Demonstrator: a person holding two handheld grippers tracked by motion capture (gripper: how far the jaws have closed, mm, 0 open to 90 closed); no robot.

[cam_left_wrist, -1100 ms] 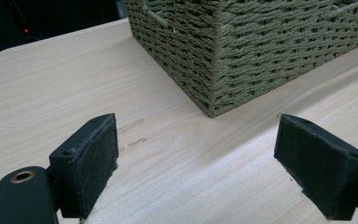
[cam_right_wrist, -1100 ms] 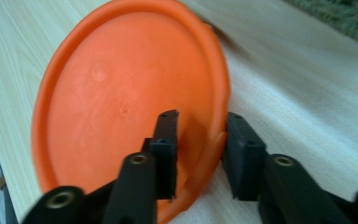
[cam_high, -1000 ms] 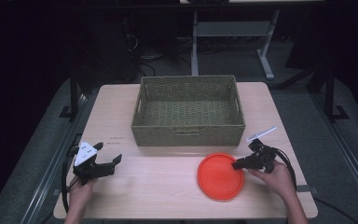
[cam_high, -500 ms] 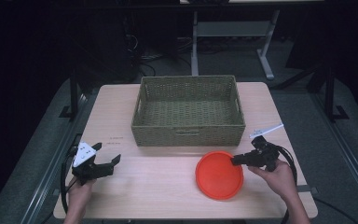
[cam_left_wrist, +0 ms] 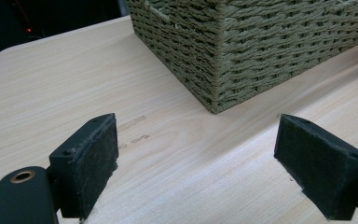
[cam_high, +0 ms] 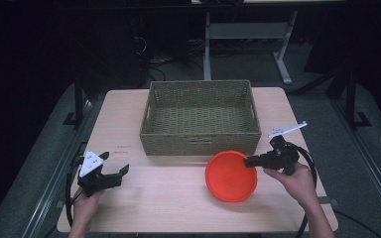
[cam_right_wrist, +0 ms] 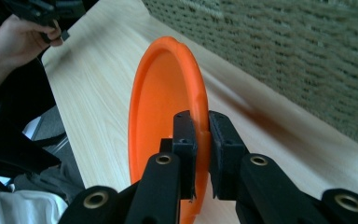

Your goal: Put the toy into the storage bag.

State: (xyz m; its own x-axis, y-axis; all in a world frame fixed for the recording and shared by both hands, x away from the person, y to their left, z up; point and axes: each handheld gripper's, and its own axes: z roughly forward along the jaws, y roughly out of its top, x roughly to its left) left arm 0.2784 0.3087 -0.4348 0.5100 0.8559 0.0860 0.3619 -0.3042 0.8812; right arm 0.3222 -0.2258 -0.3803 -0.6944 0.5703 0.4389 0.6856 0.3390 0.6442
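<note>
In the high view, the right hand-held gripper (cam_high: 250, 161) sits at the lower right of the frame, its jaws pinching the right rim of the orange plate (cam_high: 230, 176). The plate lies just below the centre, right of middle, close in front of the woven basket (cam_high: 201, 118) that stands at the centre of the light wooden surface (cam_high: 168, 203). The left hand-held gripper (cam_high: 121, 173) is at the lower left, low over the surface, jaws spread with nothing between them, well apart from the plate.

In the left gripper view, the two black pads (cam_left_wrist: 87, 161) stand wide apart at the bottom corners of the frame, bare surface between them. The near corner of the basket fills the upper right.

In the right gripper view, the jaws rise from the bottom centre and are pressed onto the plate's rim, one pad on each face. The plate stands on edge in mid-frame, above the surface, with the basket wall along the upper right. The other hand, holding its gripper, shows at the upper left.
</note>
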